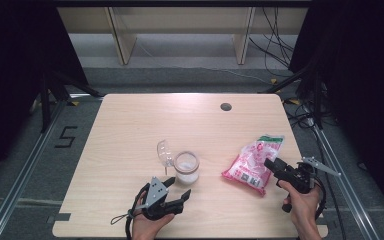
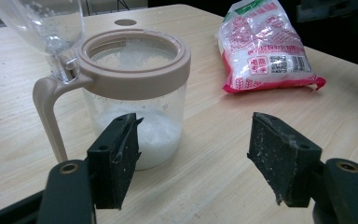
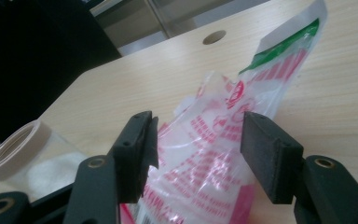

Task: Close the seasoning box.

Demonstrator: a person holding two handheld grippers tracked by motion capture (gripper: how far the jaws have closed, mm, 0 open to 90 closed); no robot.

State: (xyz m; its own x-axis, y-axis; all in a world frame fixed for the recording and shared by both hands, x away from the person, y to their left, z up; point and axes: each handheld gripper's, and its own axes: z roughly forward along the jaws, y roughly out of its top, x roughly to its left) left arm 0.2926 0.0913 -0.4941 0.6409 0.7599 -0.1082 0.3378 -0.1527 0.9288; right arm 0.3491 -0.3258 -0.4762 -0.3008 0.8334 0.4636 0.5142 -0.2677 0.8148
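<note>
Bag lies flat on the table, right of the jar, long axis running from me toward the far right corner, green end pointing away. My right tongs sit at its near end, jaws apart with the crumpled plastic between them, not pinching. Left tongs released, just in front of the jar, lid flipped up.

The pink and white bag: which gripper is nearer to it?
Right. The right gripper is at the pink and white bag, its open jaws on either side of the plastic. The left gripper sits apart, beside the jar.
</note>
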